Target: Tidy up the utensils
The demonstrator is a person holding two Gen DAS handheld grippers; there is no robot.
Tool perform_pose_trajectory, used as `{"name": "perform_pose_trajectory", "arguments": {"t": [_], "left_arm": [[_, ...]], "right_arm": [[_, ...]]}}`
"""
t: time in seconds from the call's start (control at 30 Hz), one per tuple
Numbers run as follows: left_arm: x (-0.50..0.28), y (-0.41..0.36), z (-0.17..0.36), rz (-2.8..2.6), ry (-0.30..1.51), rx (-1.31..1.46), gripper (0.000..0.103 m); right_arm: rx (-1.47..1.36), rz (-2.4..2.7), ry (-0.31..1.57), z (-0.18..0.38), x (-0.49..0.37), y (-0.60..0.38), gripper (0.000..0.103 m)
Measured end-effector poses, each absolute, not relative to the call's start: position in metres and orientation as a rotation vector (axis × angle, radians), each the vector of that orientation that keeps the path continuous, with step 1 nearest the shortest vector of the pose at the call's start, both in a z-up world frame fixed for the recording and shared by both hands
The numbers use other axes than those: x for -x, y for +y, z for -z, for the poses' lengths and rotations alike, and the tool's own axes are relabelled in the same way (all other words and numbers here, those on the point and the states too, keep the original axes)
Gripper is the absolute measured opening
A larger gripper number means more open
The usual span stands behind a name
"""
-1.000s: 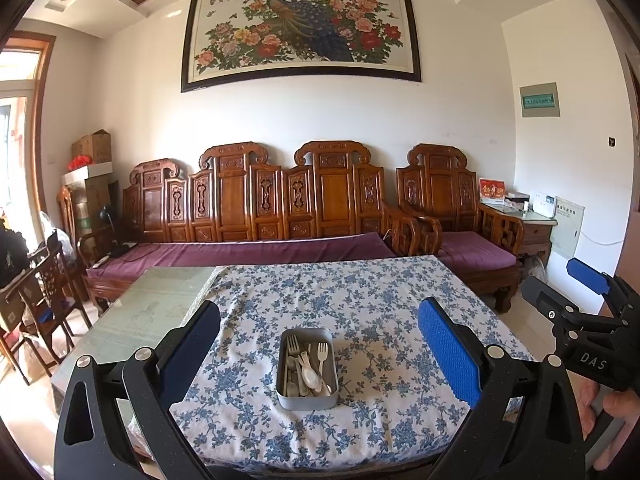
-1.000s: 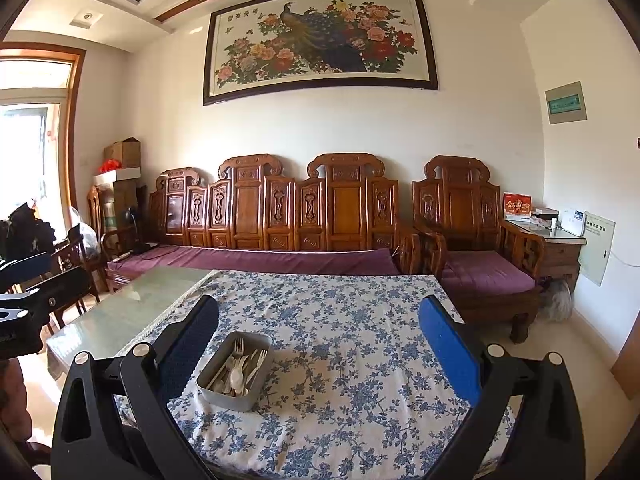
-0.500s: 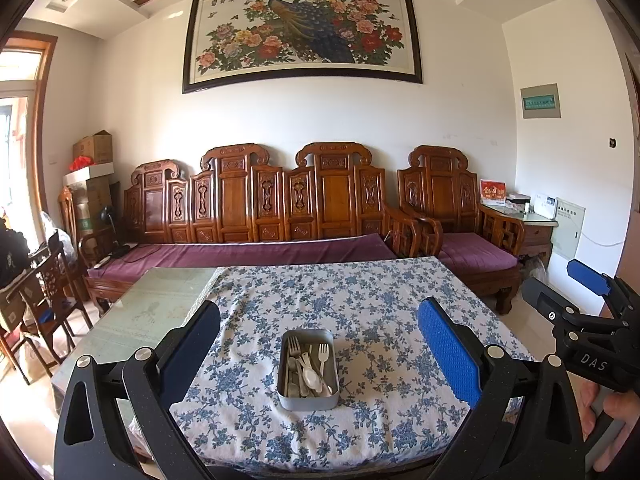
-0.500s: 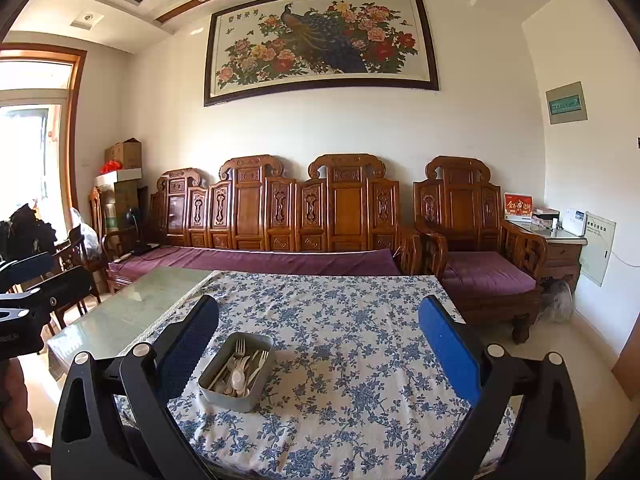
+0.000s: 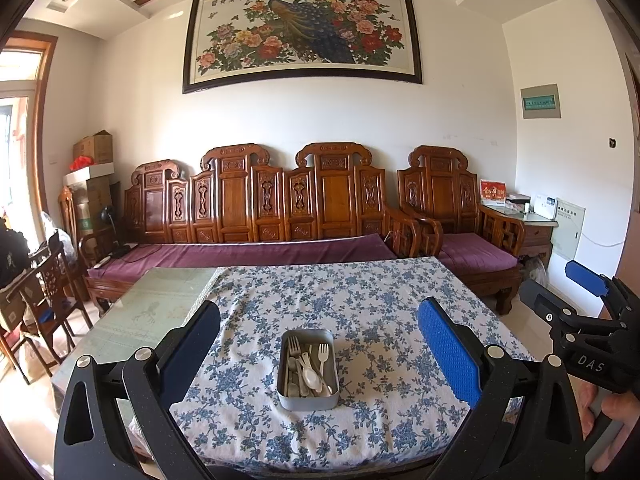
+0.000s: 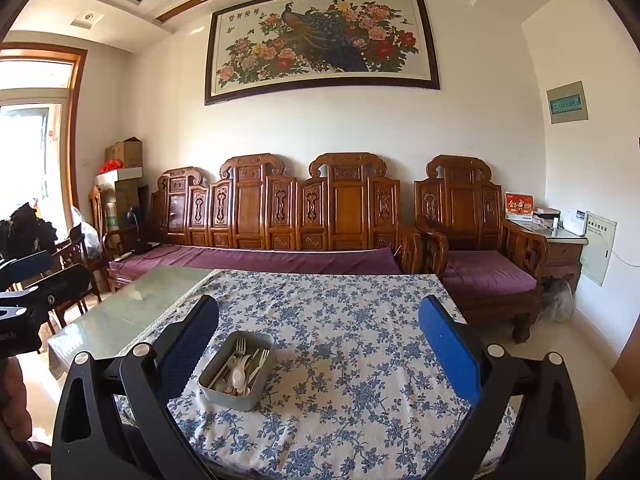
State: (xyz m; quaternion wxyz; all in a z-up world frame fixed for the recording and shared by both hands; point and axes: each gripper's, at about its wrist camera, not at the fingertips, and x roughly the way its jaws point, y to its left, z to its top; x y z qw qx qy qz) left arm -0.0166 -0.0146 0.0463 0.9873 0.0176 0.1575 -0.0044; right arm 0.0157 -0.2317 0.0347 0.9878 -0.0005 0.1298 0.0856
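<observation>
While both grippers hang spread and empty, the tin [image 5: 308, 366] sits on the flowered cloth [image 5: 372, 308].
Left gripper [image 5: 318, 344] faces it; forks [image 5: 294, 346] point tines away, lengthwise, toward the bench [image 5: 256, 200]; right gripper [image 6: 318, 344] holds nothing.

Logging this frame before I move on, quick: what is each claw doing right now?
Left claw: open, holding nothing, tin of utensils ahead on the table.
Right claw: open, holding nothing.

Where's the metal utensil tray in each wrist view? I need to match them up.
Left wrist: metal utensil tray low centre, between the open jaws.
Right wrist: tray lower left, by the left jaw.
Shared landmark: peacock painting on the far wall.
</observation>
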Motion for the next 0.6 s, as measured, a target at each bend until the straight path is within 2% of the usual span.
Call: {"name": "perform_pose_trajectory", "arguments": {"t": [0.6], "left_arm": [[0.0176, -0.0154, -0.0478, 0.015, 0.32, -0.028, 0.095]], "right_arm": [[-0.001, -0.175, 0.263, -0.033, -0.0147, -0.2322, 0.101]]}}
